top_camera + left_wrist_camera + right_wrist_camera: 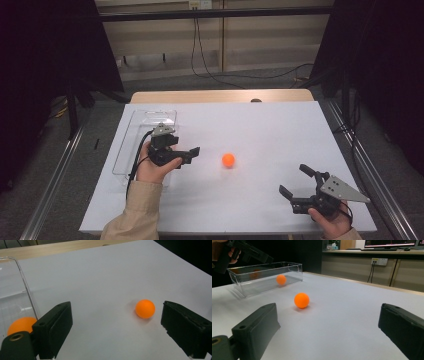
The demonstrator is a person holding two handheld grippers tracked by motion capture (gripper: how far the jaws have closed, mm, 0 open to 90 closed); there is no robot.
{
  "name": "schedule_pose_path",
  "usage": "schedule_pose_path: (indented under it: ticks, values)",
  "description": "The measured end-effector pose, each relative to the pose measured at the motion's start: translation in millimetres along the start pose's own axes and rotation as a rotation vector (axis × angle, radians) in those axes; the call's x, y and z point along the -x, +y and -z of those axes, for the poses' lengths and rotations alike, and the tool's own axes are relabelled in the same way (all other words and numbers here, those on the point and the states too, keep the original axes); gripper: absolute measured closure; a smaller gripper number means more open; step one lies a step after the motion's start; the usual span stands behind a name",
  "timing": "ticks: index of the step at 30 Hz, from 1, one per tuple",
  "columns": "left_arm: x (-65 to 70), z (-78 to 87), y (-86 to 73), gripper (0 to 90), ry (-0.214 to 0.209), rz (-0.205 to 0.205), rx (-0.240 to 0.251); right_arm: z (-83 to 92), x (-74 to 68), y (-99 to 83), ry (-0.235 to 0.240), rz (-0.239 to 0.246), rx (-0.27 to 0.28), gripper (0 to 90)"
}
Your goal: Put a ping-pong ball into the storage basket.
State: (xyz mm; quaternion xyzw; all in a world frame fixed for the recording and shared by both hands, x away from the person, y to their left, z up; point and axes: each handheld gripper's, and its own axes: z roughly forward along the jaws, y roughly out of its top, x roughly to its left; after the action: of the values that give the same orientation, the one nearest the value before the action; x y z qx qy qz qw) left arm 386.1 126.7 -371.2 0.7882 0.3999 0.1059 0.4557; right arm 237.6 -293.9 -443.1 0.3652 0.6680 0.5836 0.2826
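Orange ball (228, 159) sits loose on the white counter (260, 130), between the 2 tongs and touched by neither. It lies just ahead of the left tongs (192, 152), which point toward it; in the left gripper view the ball (145, 308) rests beyond the gap between the 2 black jaws, closer to the right-hand one. Those jaws stand wide apart with nothing between them. A hand (155, 167) in a beige sleeve (137, 212) carries these tongs, held beside a clear plastic bin (131, 137). A second orange ball (21, 325) lies inside that bin, just behind the left-hand jaw in the same view.

Right tongs (295, 180) hover well apart from the ball, on its other side, jaws spread wide and empty. In the right gripper view the ball (301, 300) lies ahead between the jaws, with the bin (265, 277) farther off behind it.
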Motion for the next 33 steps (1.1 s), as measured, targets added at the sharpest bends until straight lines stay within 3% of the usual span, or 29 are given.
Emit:
schedule_pose_path:
  ticks: [33]
  values:
    - [15.2,-18.3,-4.3,8.7,-0.028,-0.037,-0.035,-0.2,-0.6,0.3,-0.001,-0.005,0.002,2.2]
